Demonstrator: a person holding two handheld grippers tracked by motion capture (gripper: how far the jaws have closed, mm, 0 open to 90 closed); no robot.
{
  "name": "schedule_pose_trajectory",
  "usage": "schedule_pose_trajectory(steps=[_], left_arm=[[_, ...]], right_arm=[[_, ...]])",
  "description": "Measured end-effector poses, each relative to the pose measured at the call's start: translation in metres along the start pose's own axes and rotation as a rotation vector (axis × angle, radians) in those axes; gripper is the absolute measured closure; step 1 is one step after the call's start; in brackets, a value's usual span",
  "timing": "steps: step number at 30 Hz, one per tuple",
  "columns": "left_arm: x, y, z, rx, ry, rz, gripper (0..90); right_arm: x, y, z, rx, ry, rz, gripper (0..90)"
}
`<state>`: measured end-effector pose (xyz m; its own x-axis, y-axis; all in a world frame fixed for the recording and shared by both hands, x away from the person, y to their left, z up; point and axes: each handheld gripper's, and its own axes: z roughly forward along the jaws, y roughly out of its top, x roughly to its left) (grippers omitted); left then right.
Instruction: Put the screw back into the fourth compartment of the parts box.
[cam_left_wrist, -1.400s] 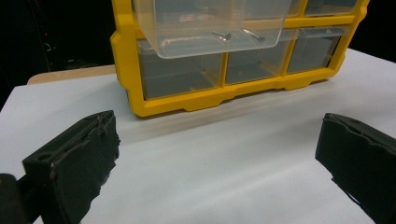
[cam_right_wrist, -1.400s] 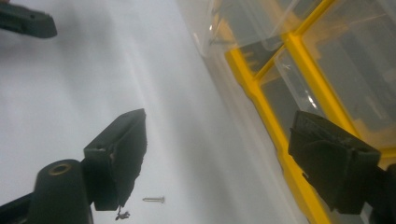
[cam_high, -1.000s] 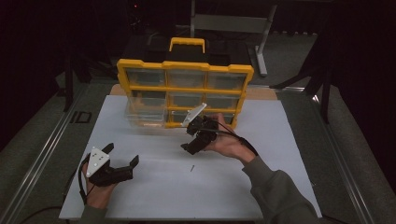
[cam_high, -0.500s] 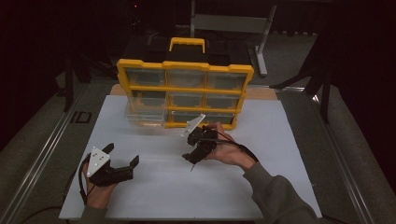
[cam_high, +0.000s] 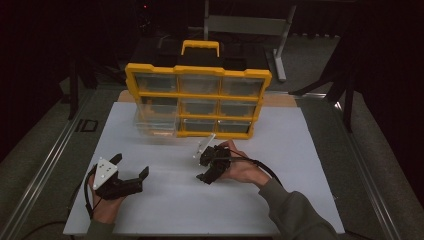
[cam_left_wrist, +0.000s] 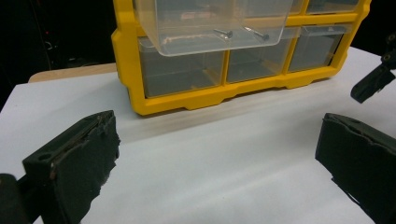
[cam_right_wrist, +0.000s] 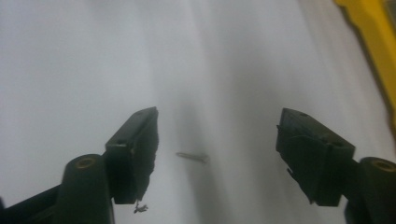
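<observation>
Steel screw (cam_right_wrist: 192, 157) lay between your right gripper (cam_right_wrist: 217, 161)'s open, just-closing jaws, untouched; next, close them on it. Left gripper (cam_left_wrist: 217, 154) stood wide, empty, at 8 o'clock.

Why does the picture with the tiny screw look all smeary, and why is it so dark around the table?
In the right gripper view the white table is streaked with blur, though the small screw between the open right tongs can be made out. The left gripper view is sharper, showing the yellow organizer. In the high view, light falls on the table while the room behind is nearly black.
</observation>
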<state>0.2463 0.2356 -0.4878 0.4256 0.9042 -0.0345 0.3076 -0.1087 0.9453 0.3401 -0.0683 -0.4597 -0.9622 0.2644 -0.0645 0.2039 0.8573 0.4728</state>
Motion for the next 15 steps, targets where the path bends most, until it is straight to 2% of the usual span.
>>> schedule_pose_trajectory(steps=[8, 15], left_arm=[[0.000, 0.000, 0.000, 0.000, 0.000, -0.001, 0.3], [0.000, 0.000, 0.000, 0.000, -0.001, 0.000, 0.2]], right_arm=[[0.006, -0.001, 0.014, 0.049, 0.035, -0.058, 42.9], [0.005, -0.003, 0.024, 0.075, 0.064, -0.066, 53.4]])
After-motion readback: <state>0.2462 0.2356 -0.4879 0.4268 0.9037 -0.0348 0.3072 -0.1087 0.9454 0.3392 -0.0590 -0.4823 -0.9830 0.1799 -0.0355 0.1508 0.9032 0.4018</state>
